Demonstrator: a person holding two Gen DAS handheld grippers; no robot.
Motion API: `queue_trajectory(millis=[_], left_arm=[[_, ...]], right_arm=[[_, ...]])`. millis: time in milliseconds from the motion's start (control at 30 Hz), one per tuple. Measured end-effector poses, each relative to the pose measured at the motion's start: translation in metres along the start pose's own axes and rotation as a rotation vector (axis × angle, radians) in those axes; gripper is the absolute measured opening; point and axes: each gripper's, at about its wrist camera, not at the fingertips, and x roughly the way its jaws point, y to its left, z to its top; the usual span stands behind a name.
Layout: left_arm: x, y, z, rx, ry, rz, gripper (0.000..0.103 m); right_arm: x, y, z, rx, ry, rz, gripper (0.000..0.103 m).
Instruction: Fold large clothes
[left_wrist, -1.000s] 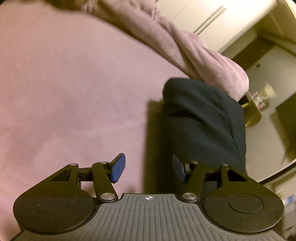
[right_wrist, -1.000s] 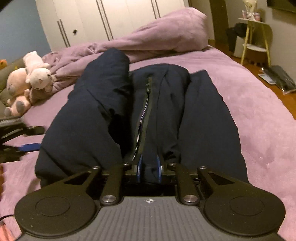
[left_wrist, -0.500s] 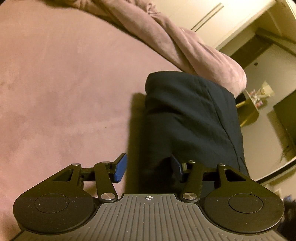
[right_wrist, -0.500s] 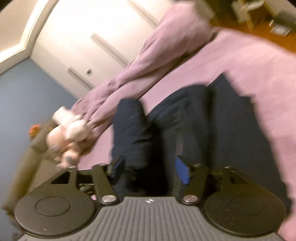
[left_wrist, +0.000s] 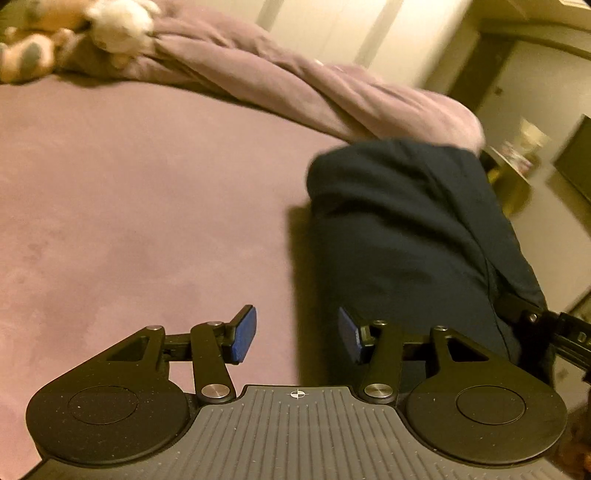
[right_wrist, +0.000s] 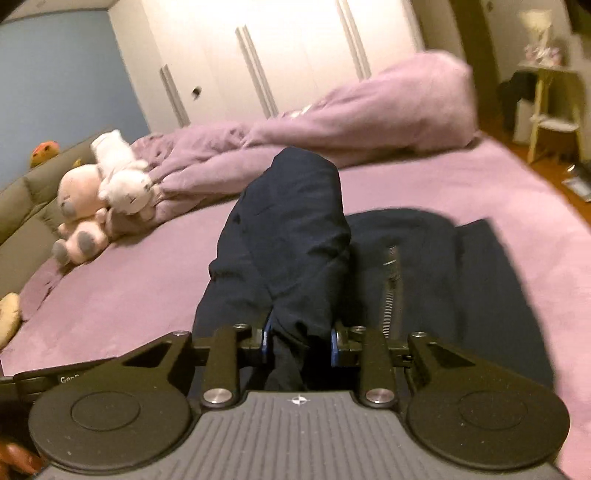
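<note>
Pinching a bunched fold of the navy zip jacket (right_wrist: 295, 236) between the blue pads, right gripper (right_wrist: 298, 341) jaws closing, fabric between them and touching both. Lying lengthwise on the purple bed cover (right_wrist: 147, 288), long axis running straight away from those fingers toward the heaped purple duvet (right_wrist: 351, 122), zipper (right_wrist: 391, 280) just right of the raised fold. Sitting at the jacket's left edge, left gripper (left_wrist: 297, 338) about half open and closing, nothing clearly between the pads, right pad against dark cloth, left pad over bare cover. Right hand nearer the jacket's middle line. Plush toys (right_wrist: 107, 192) well left of the jacket, clear.
</note>
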Motion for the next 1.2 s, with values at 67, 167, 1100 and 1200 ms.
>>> queue_trajectory(millis=[67,167,1100,1200], left_arm=[[0.001,-0.017,-0.005,0.046,0.007,-0.045,0.053],[0.01,-0.038,-0.008,0.081,0.013,-0.08,0.053],[0.005,-0.069,-0.008,0.116,-0.026,-0.116,0.052],[-0.012,-0.055,-0.014,0.104,-0.082,-0.041,0.056]], right_arm=[[-0.011,-0.013,-0.006,0.02,-0.009,-0.034,0.026],[-0.01,-0.049,-0.027,0.143,0.038,-0.085,0.027],[0.038,-0.084,0.003,0.246,0.116,0.105,0.054],[0.029,-0.066,0.006,0.138,0.08,0.033,0.03]])
